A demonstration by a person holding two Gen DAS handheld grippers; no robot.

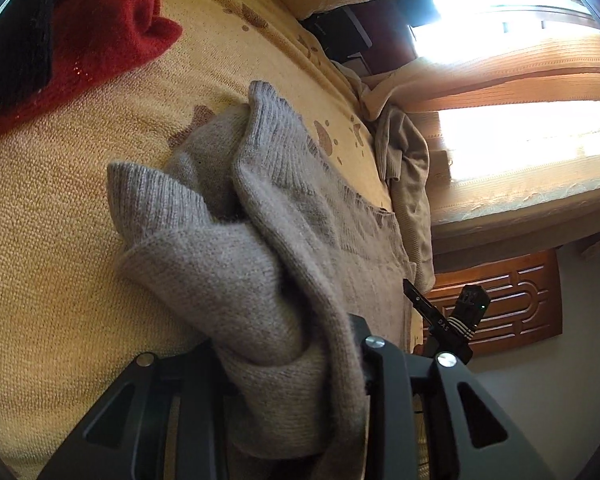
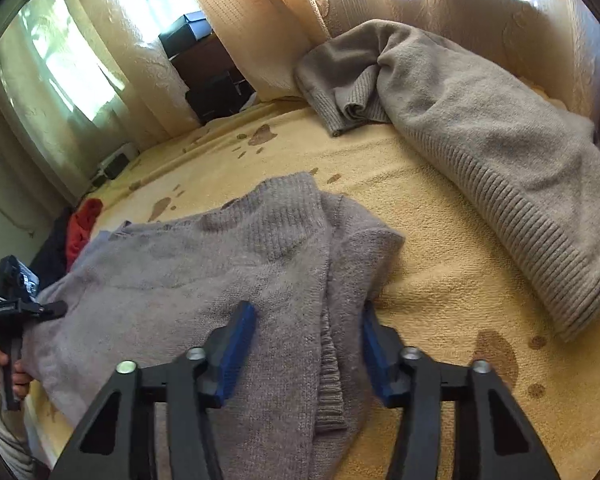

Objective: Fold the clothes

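Fingers of the left gripper (image 1: 292, 364) are buried in a thick bunch of the grey-brown knit sweater (image 2: 204, 276), seemingly clamped on it, though the pads are hidden. In the right wrist view a hand (image 2: 6, 368) holds that gripper at the sweater's left edge. Blue pads (image 2: 236, 356) of the right gripper (image 2: 306, 354) stand narrowly apart astride the folded sleeve edge, angled down. Sweater lies on a yellow bedspread (image 2: 440, 240); a red garment (image 1: 100, 32) left, a beige sweater (image 2: 480, 128) beyond right.
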